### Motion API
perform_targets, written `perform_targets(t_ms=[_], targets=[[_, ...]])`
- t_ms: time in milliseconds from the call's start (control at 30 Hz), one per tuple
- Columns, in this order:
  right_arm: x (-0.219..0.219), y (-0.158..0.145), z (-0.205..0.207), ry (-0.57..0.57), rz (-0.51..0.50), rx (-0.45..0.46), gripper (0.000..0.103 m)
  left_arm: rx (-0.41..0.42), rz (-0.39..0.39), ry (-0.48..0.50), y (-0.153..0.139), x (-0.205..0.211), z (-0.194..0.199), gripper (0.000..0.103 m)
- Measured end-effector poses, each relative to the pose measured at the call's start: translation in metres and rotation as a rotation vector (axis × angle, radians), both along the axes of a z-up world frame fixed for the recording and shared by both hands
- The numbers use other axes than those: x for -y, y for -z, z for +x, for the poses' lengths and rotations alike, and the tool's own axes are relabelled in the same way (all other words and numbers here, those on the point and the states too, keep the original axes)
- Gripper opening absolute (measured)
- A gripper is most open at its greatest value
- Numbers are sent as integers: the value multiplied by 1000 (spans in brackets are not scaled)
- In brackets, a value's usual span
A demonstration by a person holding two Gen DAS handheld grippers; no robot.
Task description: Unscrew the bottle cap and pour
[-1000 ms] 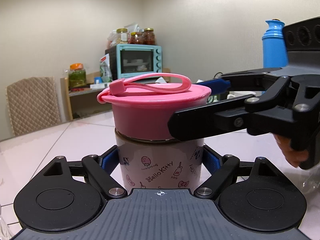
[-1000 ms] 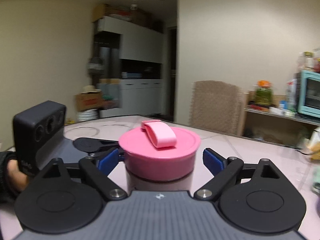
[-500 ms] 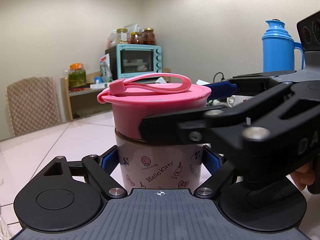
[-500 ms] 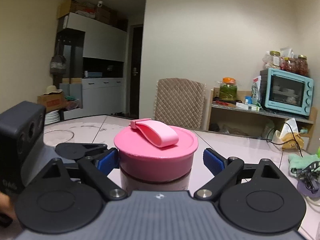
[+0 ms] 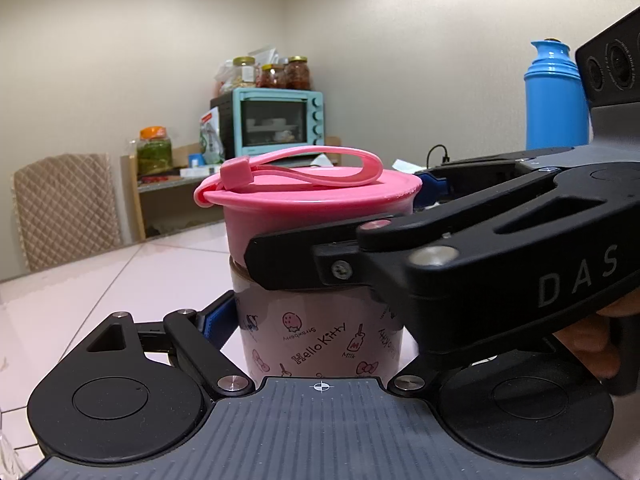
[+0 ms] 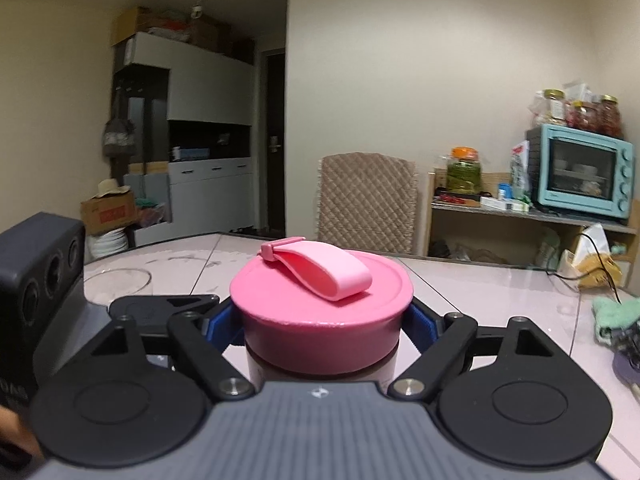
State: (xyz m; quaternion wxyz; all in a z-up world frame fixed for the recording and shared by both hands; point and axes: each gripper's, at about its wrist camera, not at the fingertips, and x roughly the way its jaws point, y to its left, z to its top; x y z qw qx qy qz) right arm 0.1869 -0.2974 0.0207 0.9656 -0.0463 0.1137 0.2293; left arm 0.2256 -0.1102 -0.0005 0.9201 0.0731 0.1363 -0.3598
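Observation:
A white Hello Kitty bottle stands upright on the table, topped by a wide pink cap with a pink loop strap. My left gripper is shut on the bottle's body below the cap. My right gripper is shut on the pink cap, its blue pads pressed against both sides. In the left wrist view the right gripper crosses in front of the bottle from the right. The bottle's body shows just below the cap in the right wrist view.
A blue thermos stands at the right. A clear glass dish sits on the pale tiled table at the left. A teal toaster oven, jars and a quilted chair stand behind. A green cloth lies right.
My right gripper has swung around the cap and closed its pads onto it. The left gripper and the bottle have stayed still.

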Motion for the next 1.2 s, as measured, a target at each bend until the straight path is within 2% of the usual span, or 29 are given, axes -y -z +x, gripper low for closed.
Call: perform_targets(t_ms=[133,267,367,500,633,733,1000,1200], targets=[[14,-2,7,-119,0,-3,85,0,0,0,0,-1,1,89],[37,-1,22,-299,23,-7,85,0,0,0,0,-1,1,89],[46,-3,29,-386,13,-5,85,0,0,0,1,-2,1,89],[49,-8,32,-440,-5,-5,85,0,0,0,1,-2,1,89],[44,-11,25,-406,-7,-14,87,-1,-1,0,0,-2,0,89],[43,-15,17,-360,17,-20,93,0,0,0,0,-2,1,89],[28,-15,-12,-155,-7,5,97,0,0,0,1,-2,1,89],[16,-13,-16,-23,35,19,97,0,0,0,0,-3,2,89]])
